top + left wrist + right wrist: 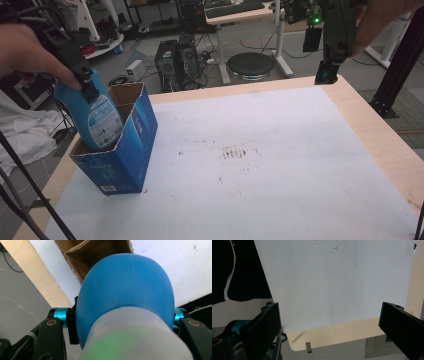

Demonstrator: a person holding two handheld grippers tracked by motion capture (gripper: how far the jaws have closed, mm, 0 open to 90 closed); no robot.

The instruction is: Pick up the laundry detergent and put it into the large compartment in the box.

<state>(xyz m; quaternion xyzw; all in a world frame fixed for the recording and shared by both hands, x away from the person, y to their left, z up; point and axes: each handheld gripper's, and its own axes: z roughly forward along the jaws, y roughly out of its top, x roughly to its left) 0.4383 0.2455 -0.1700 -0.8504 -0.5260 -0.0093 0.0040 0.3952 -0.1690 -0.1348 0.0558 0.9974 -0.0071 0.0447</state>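
black fingers [263, 325], teal fittings, brass screws

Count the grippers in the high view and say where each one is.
2. The left gripper grips a blue bottle in the box at the table's left; the right gripper hangs above the far right corner.

counter [380, 140]: pale wood, white mat [260, 165] over most of it, dark smudges mid-mat | floor past far edge: two black computer towers [177, 62], round black stool [250, 64], cables | off left edge: white cloth [25, 132]
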